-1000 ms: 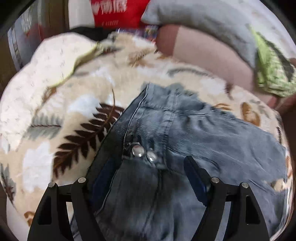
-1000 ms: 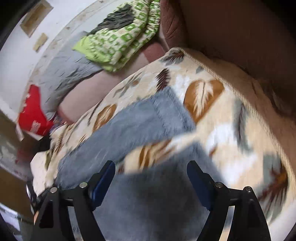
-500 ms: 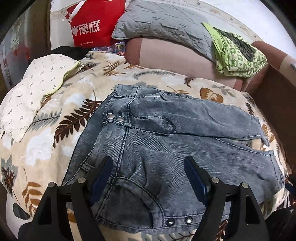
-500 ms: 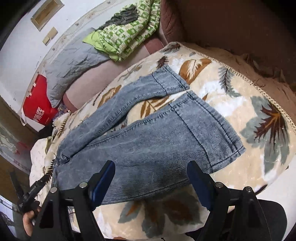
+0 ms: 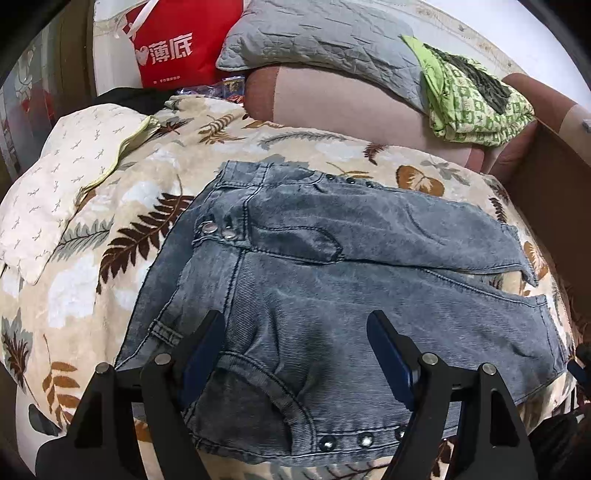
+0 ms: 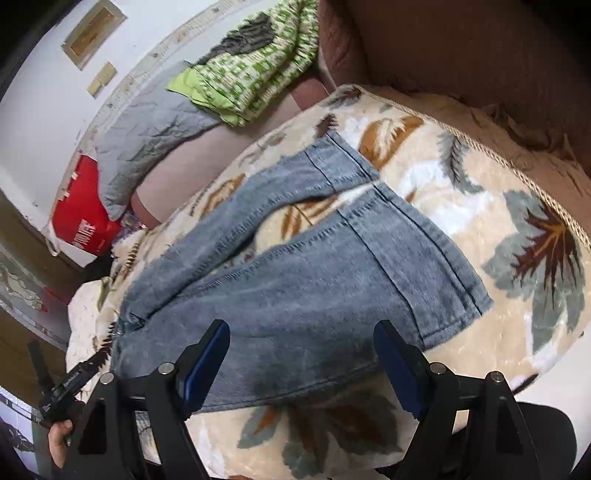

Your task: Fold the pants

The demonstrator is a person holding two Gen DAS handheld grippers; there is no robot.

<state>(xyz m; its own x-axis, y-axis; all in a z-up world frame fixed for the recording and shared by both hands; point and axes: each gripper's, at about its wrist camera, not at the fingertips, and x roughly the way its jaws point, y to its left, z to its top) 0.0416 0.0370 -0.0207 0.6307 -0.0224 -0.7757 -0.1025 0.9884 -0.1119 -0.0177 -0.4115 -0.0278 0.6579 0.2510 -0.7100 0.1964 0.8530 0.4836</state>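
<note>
— Both tools have pulled back from the pants [image 5: 332, 295] since a second ago: where denim nearly filled each view, the whole garment now shows, spread flat on the leaf-print blanket [image 5: 110, 258] of the bed.

— And the left tool [image 5: 295, 339]?

— Fingers apart, gripping nothing, above the waist end near the lower hip pocket; two metal buttons sit at the fly further up.

— The right tool [image 6: 301, 349]?

— Also apart and empty, over the near leg, short of its hem. The two legs lie side by side with a strip of blanket between them.

— Anything else around?

— A grey pillow [image 5: 325, 33], a green patterned cloth [image 5: 476, 99] and a red bag [image 5: 177, 48] at the far side
</note>
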